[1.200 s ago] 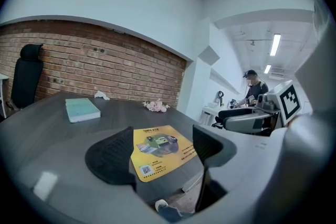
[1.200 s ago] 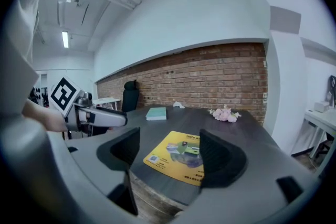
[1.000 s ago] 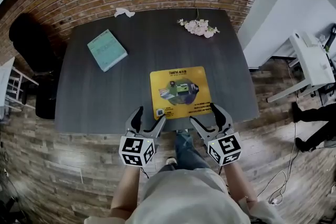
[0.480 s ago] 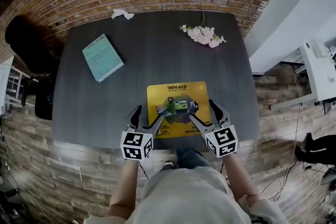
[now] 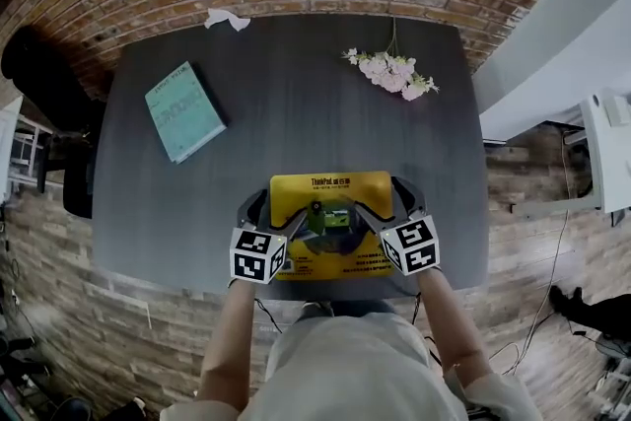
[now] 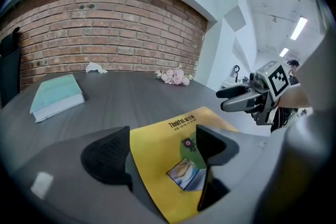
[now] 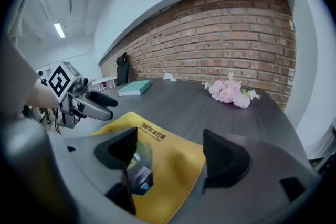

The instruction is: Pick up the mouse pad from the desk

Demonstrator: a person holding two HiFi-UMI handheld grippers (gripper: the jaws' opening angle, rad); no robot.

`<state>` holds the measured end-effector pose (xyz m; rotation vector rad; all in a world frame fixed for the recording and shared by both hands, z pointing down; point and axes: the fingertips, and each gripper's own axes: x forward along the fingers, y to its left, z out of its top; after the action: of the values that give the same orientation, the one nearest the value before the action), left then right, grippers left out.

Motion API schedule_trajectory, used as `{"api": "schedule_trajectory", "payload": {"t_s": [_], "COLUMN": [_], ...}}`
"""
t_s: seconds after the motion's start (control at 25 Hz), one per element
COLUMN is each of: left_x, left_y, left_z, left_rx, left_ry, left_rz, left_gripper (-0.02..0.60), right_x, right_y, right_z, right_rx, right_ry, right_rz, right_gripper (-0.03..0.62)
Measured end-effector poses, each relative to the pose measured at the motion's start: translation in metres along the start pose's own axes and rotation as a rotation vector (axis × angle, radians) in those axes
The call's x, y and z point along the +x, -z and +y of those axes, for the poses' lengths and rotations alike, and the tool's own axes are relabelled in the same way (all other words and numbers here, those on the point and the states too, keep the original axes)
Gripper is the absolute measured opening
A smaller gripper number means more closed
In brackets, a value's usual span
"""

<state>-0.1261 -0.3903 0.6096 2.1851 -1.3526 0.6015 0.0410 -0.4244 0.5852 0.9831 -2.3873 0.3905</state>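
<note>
The yellow mouse pad [image 5: 330, 187] lies flat near the front edge of the dark desk [image 5: 296, 113]. My left gripper [image 5: 276, 212] hovers low over the pad's left edge, and its jaws are opening. In the left gripper view the pad [image 6: 181, 128] runs between the wide jaws of the left gripper [image 6: 161, 144], with no pad pressing on it. My right gripper [image 5: 385, 204] straddles the pad's right edge, its jaws also opening. The right gripper view shows the pad's corner [image 7: 178, 165] between the spread jaws of the right gripper [image 7: 173, 147], untouched.
A teal book [image 5: 182, 110] lies at the desk's left. Pink flowers [image 5: 394, 72] rest at the back right, and a crumpled white tissue [image 5: 225, 19] sits at the back edge. A brick wall stands behind the desk, with a black chair [image 5: 39, 84] to its left.
Both grippers have moved forward and down from the desk's front edge onto the two sides of the mouse pad. Their jaws have spread a little wider.
</note>
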Motion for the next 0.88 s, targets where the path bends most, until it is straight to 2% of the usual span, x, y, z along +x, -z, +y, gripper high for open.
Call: {"api": "schedule_trajectory", "payload": {"t_s": [0.4,0.64,0.88], "left_x": [0.047,0.059,0.060], "left_y": [0.018,0.026,0.027], "left_z": [0.018,0.024,0.024], "left_rx": [0.077,0.111,0.112], "left_ry": [0.018,0.011,0.010], "left_rz": [0.150,0.189,0.192], "left_gripper": [0.407,0.410,0.414], "right_x": [0.044,0.055,0.057], "right_y": [0.034,0.043,0.044], "right_z": [-0.029,-0.028,-0.028], "right_rx": [0.001,-0.058,-0.069], "right_ry": [-0.032,-0.054,-0.060], "right_rz": [0.147,0.221,0.232], "right_gripper": [0.379,0.380,0.380]}}
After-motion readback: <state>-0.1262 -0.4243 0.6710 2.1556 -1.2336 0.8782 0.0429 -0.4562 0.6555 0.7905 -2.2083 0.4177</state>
